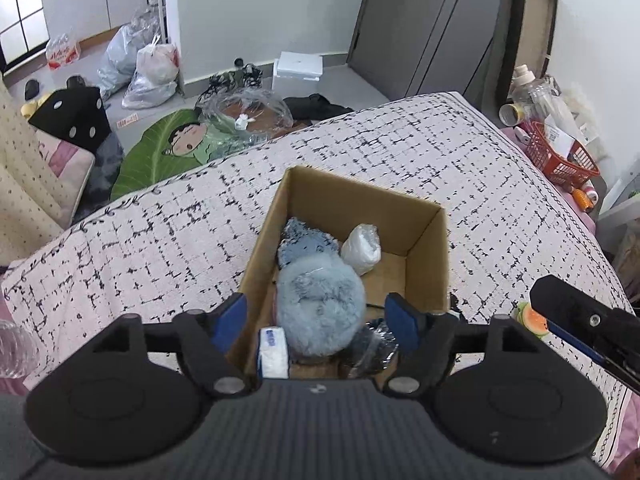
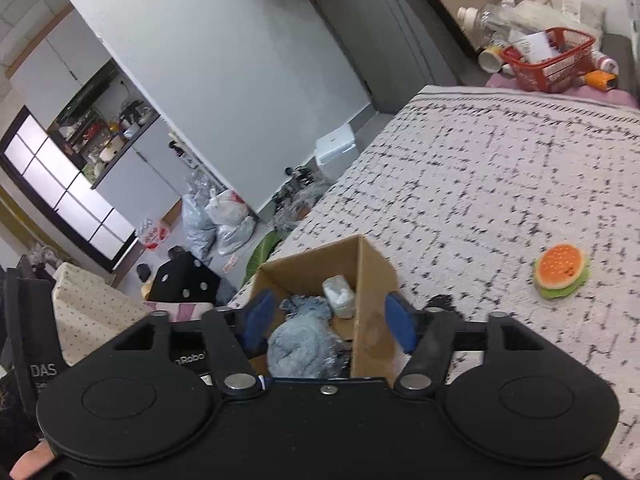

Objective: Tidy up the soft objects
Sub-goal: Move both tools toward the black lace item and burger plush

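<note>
An open cardboard box [image 1: 424, 224] stands on the patterned bed cover [image 1: 160, 232]. In it lie a fluffy blue plush [image 1: 320, 304], a grey-blue knitted piece [image 1: 304, 240], a white wrapped bundle [image 1: 362, 246], a tissue pack [image 1: 274, 354] and a dark wrapped item [image 1: 370, 346]. My left gripper [image 1: 320, 320] is open above the box, empty. My right gripper [image 2: 330, 320] is open and empty over the same box [image 2: 372, 280]; the plush [image 2: 298, 346] shows between its fingers. A burger plush [image 2: 560, 272] lies on the cover to the right, also seen in the left wrist view [image 1: 532, 318].
A red basket [image 1: 560, 156] with bottles sits at the bed's far right corner. The floor beyond the bed holds plastic bags [image 1: 148, 68], a white box [image 1: 298, 70] and a green leaf cushion [image 1: 160, 152]. A plastic bottle [image 1: 14, 348] shows at the left edge.
</note>
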`<move>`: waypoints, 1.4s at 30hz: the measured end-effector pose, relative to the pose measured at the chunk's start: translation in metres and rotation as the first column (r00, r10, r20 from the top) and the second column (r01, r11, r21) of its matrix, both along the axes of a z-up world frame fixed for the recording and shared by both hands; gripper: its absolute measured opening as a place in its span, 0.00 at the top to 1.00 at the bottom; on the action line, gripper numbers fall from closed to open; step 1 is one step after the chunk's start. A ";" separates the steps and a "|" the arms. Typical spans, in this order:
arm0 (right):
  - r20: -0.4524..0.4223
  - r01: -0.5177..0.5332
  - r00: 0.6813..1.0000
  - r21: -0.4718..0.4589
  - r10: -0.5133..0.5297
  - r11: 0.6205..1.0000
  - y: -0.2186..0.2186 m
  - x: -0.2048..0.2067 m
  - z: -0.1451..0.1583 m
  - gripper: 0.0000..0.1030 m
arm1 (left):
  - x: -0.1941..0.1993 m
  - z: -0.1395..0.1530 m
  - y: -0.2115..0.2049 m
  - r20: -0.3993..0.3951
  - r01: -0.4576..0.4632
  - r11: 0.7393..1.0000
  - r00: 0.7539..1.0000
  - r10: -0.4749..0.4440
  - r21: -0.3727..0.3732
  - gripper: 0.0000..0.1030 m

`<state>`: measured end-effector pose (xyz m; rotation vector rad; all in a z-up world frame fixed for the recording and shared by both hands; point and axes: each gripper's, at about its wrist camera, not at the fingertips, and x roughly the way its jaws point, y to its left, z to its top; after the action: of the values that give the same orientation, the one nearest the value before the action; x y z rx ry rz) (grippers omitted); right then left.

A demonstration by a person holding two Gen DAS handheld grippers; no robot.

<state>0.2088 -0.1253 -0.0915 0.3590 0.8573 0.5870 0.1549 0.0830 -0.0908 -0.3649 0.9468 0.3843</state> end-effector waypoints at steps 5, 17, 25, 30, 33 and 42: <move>0.007 0.050 0.999 -0.003 -0.050 0.999 -0.016 0.004 0.005 0.12 | 0.004 0.007 -0.015 0.006 0.023 1.000 1.000 -0.023 0.007 0.25; 0.017 0.131 0.991 -0.029 -0.131 0.991 -0.050 0.011 0.007 0.01 | 0.016 0.026 -0.059 0.033 0.094 0.994 0.995 -0.096 0.061 0.24; -0.018 0.144 0.989 -0.037 -0.144 0.989 -0.065 0.018 0.005 0.00 | 0.026 0.038 -0.088 0.047 0.134 0.987 0.989 -0.138 0.089 0.23; -0.026 0.176 0.984 -0.027 -0.177 0.984 -0.083 0.021 0.005 0.00 | 0.031 0.039 -0.101 0.052 0.153 0.985 0.986 -0.157 0.081 0.23; -0.047 0.203 0.978 -0.011 -0.203 0.979 -0.097 0.026 0.003 0.00 | 0.036 0.039 -0.108 0.050 0.155 0.985 0.986 -0.159 0.073 0.23; -0.119 0.264 0.959 0.028 -0.259 0.964 -0.131 0.041 -0.007 0.00 | 0.051 0.031 -0.125 0.030 0.166 0.985 0.985 -0.168 0.050 0.23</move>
<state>0.2499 -0.2559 -0.0985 0.5410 0.8899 0.3416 0.2055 -0.0422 -0.0598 -0.2461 0.9258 0.2462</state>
